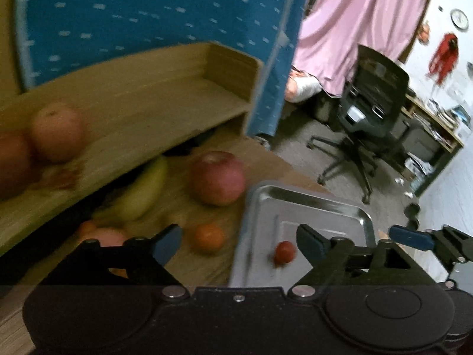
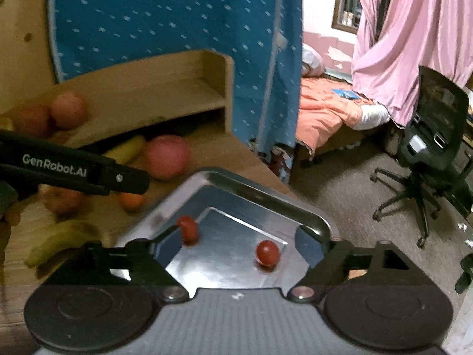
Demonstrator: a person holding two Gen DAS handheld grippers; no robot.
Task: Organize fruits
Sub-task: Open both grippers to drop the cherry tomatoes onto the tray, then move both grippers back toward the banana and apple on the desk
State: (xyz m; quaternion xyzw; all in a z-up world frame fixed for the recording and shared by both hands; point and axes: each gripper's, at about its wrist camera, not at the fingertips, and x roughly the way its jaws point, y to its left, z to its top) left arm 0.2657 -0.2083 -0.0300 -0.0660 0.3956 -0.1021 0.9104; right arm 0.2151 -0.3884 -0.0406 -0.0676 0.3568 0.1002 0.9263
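A steel tray (image 2: 254,189) lies on the wooden table and holds two small red fruits, one at left (image 2: 188,229) and one at right (image 2: 267,253). My right gripper (image 2: 238,241) is open and empty just above the tray. My left gripper (image 1: 238,244) is open and empty over the tray's left rim (image 1: 310,198); one red fruit (image 1: 284,252) shows between its fingers. A big red apple (image 1: 218,177), a small orange (image 1: 208,236) and a banana (image 1: 145,192) lie on the table left of the tray. The left gripper's arm (image 2: 74,171) crosses the right wrist view.
A low wooden shelf (image 1: 142,109) stands behind the fruits with two round reddish fruits (image 1: 56,131) on top. A blue cloth wardrobe (image 1: 153,14) rises behind it. Another banana (image 2: 59,239) and apple (image 2: 63,199) lie at the table's left. An office chair (image 1: 372,100) stands on the floor to the right.
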